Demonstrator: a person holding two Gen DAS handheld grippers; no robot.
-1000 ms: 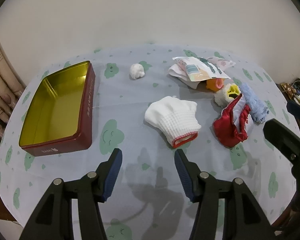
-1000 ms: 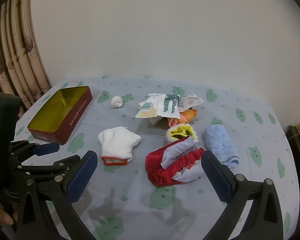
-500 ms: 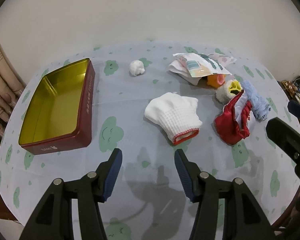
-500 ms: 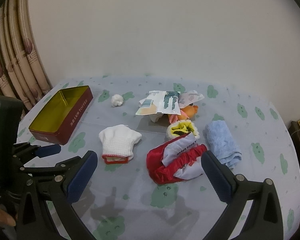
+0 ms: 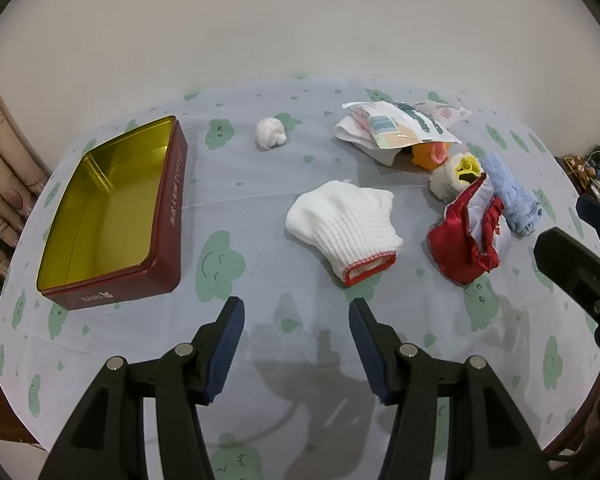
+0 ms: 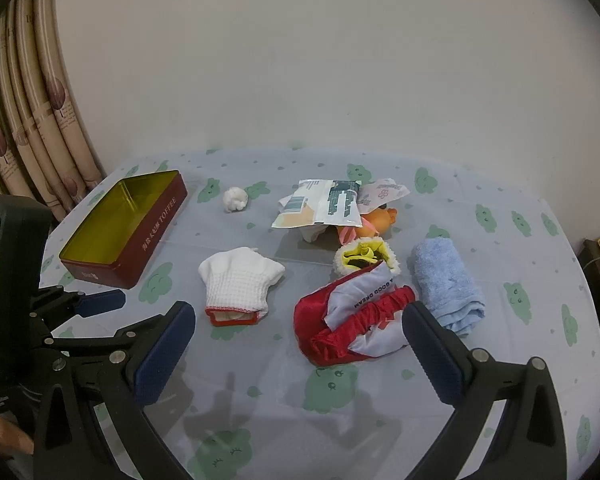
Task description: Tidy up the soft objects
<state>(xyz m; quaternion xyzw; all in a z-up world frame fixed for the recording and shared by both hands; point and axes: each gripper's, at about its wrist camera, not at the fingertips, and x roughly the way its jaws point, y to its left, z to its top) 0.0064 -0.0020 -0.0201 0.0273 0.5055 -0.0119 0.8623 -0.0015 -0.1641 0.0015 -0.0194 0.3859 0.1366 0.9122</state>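
A white knit glove (image 5: 346, 222) (image 6: 238, 282) lies mid-table. Right of it lie a red and white cloth (image 5: 466, 240) (image 6: 352, 320), a rolled blue towel (image 5: 508, 194) (image 6: 446, 284) and a fluffy white and yellow item (image 5: 456, 174) (image 6: 364, 258). A small white ball (image 5: 271, 133) (image 6: 235, 199) sits further back. An open red tin (image 5: 112, 216) (image 6: 124, 228) with a gold, empty inside stands at the left. My left gripper (image 5: 296, 340) is open and empty, short of the glove. My right gripper (image 6: 300, 340) is wide open and empty, just before the red cloth.
Paper packets (image 5: 400, 124) (image 6: 328, 204) lie over an orange toy (image 5: 430, 154) (image 6: 376, 220) at the back. The table carries a pale cloth with green clouds (image 5: 220, 264). A wall stands behind and curtains (image 6: 28, 120) hang at the left. Clutter sits off the table's right edge (image 5: 596, 168).
Both grippers have drifted slightly nearer the objects. Both stay open and empty, and nothing on the table has moved.
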